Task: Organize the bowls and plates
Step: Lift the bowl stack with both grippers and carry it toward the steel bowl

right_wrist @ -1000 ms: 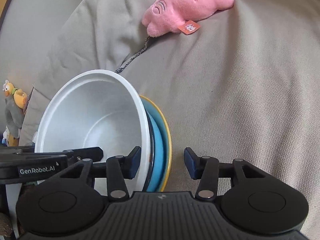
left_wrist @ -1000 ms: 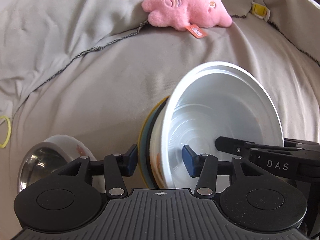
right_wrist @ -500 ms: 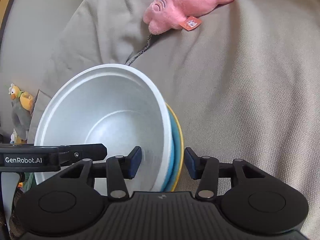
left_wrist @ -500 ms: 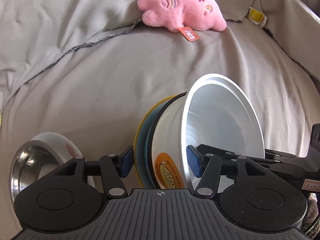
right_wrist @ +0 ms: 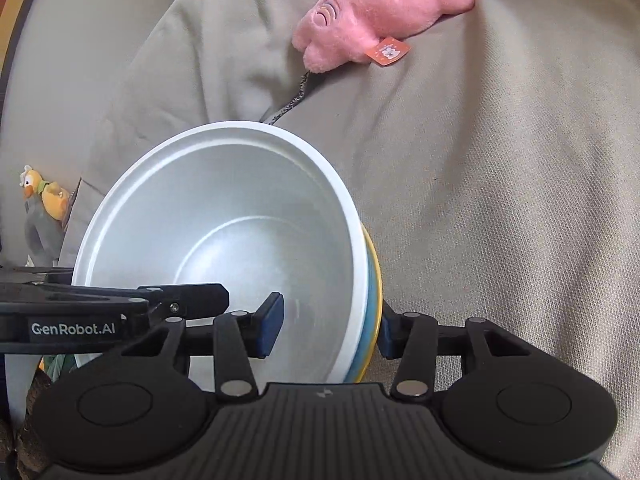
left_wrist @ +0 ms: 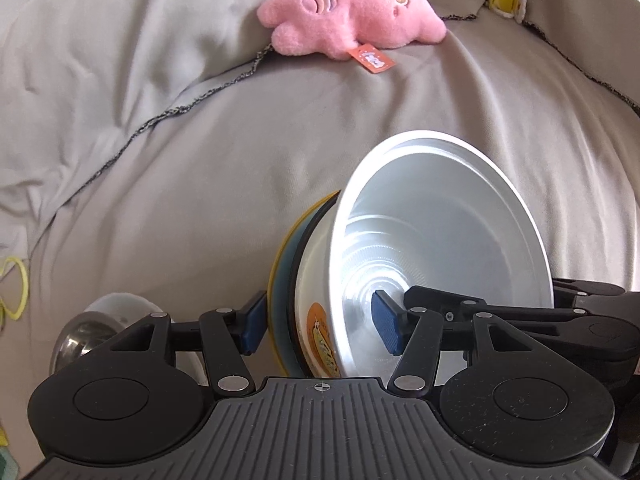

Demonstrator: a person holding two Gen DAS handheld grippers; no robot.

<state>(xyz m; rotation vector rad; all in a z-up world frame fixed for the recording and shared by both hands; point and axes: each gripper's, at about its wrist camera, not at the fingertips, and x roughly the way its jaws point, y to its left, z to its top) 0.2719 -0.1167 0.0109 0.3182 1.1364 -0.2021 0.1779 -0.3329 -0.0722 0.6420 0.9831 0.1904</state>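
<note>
Over the grey bedspread (left_wrist: 200, 200), both grippers (left_wrist: 316, 322) (right_wrist: 330, 326) are clamping the nested stack (white bowl (right_wrist: 224, 240), plates), now tipping flatter for setting down.

The left gripper (left_wrist: 318, 322) is black, with a grey ribbed block at the bottom of the frame and a small cross mark on it. Two big round black discs sit at the lower left and lower right. Thin black bars with shiny silver screws lead to two blue pads (left_wrist: 386, 326). The right gripper (right_wrist: 326, 326) looks the same. At the left edge of its view, a black bar carries white letters, "GenRobot.AI".
</note>
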